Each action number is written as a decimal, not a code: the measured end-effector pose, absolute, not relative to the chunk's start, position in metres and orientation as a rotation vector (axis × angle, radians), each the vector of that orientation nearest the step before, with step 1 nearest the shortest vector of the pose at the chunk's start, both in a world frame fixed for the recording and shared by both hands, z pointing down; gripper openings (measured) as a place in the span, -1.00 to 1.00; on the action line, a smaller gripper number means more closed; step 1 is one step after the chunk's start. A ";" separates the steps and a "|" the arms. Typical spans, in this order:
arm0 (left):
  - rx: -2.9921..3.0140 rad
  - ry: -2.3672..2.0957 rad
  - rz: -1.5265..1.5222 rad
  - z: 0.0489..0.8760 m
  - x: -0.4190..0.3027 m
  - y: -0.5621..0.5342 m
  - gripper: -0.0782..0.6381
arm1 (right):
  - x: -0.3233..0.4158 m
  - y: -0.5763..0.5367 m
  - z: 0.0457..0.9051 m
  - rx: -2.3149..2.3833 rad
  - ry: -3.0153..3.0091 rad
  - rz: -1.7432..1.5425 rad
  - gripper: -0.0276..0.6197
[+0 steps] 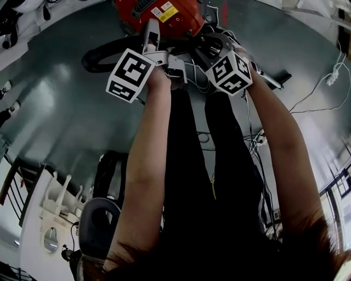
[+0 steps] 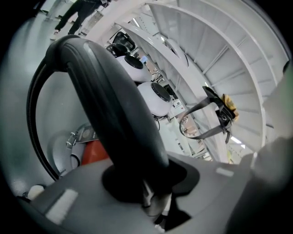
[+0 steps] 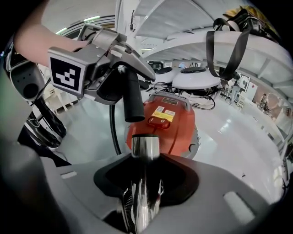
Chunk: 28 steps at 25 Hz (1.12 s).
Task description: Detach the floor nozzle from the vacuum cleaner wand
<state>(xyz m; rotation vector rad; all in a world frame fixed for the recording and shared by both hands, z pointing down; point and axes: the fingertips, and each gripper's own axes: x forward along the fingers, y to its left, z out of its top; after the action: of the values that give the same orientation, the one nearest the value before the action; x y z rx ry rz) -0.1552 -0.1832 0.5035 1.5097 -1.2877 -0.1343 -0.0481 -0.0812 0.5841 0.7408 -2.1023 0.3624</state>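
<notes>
My left gripper (image 2: 142, 183) is shut on the black curved handle tube (image 2: 114, 114) of the vacuum hose. In the right gripper view the left gripper (image 3: 123, 68) holds that black tube (image 3: 132, 103) with its open end pointing down. My right gripper (image 3: 145, 183) is shut on the shiny metal wand (image 3: 145, 151). The wand's open top end stands just below the black tube's end, with a small gap between them. Both grippers, left (image 1: 151, 41) and right (image 1: 211, 49), hover over the red vacuum body (image 1: 159, 13). No floor nozzle can be clearly made out.
The ribbed black hose (image 1: 101, 52) loops over the grey floor to the left of the red body (image 3: 167, 121). A white cable (image 1: 329, 77) and dark cords (image 1: 258, 137) lie at the right. An office chair (image 1: 98, 219) stands at lower left. White domed machines (image 3: 194, 77) sit behind.
</notes>
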 end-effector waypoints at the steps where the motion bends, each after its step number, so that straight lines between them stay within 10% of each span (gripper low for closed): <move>1: 1.514 -1.288 -0.131 0.505 -0.154 -0.186 -0.49 | -0.047 -0.084 0.585 0.745 -2.097 0.365 -0.43; 28: 1.618 -1.231 0.235 0.560 -0.119 -0.182 -0.38 | -0.051 -0.183 0.584 0.868 -2.048 0.398 -0.42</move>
<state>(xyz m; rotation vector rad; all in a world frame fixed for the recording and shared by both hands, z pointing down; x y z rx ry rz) -0.1186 -0.1818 0.5598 1.6178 -1.2307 0.2350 -0.0513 -0.1831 0.5836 0.8680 -2.0477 0.3978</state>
